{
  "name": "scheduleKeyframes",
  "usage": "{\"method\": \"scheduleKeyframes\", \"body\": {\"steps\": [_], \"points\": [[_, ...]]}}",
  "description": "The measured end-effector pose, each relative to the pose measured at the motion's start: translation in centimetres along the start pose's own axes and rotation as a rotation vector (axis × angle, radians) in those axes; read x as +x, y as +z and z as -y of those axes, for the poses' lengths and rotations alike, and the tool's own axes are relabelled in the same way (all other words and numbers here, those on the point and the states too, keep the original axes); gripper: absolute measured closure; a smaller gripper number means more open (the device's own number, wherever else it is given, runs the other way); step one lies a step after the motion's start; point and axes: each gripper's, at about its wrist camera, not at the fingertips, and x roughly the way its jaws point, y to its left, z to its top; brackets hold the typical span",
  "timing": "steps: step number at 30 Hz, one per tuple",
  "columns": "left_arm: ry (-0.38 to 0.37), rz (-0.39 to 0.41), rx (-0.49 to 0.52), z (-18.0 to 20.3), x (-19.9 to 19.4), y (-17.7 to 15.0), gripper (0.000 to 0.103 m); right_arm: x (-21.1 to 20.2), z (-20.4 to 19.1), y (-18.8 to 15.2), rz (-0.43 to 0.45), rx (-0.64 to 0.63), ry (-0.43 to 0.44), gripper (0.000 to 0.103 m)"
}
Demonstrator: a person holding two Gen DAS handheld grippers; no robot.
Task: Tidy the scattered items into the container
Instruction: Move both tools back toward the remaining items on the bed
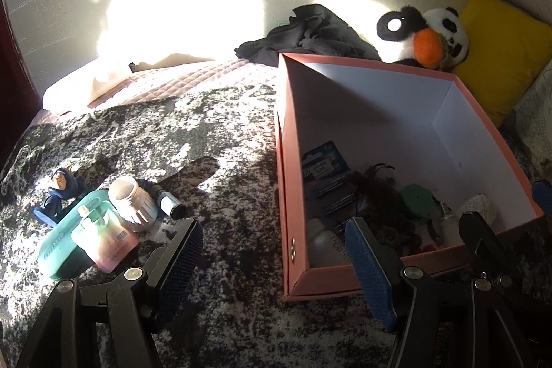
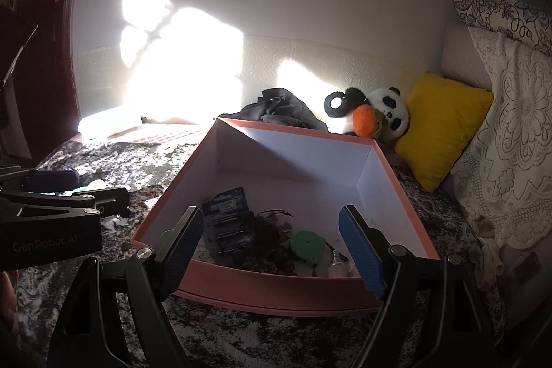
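A small heap of loose things lies on the bed's dark speckled cover (image 1: 224, 195), ahead of the left claw (image 1: 272, 250) and off to its left side. The left claw is the nearer one by far. In the heap are a teal case (image 1: 58, 244), a pink pouch (image 1: 103, 240) resting on top of the case, a pale jar (image 1: 132, 202) tipped on its side, a small dark tube (image 1: 169, 202) just beside the jar, and a little blue figure (image 1: 58, 192) behind them. The teal case is long, and its long side runs from near left to far right. The left claw is wide open and holds nothing. The right claw (image 2: 272, 247) is wide open too, holds nothing, and hangs over the near edge of the pink box (image 1: 365, 59). The box sits on the bed to the right of the heap, well apart from it. Inside it, at the near end, lie a pack of batteries (image 2: 227, 219), a dark tangled bundle (image 2: 265, 230), a green round thing (image 2: 307, 245), a small bulb (image 2: 336, 264) and a white bottle (image 1: 321, 240). The far half of the box shows only bare white floor.
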Motion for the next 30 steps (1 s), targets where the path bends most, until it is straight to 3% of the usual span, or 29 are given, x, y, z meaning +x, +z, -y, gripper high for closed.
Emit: {"method": "scheduleKeyframes", "body": {"steps": [15,21,30], "points": [[0.139,0.049,-0.152,-14.0,-7.2,-4.1,0.031,-4.8,-14.0,1.8,0.095,-0.114,0.169,0.015],[0.182,0.022,-0.208,-18.9,-6.7,-5.5,0.031,-3.8,-19.4,1.2,0.059,-0.156,0.25,0.015],[0.225,-0.078,-0.27,-24.5,-2.2,-7.6,0.031,1.1,-24.8,-0.4,-0.041,-0.195,0.307,0.015]]}}
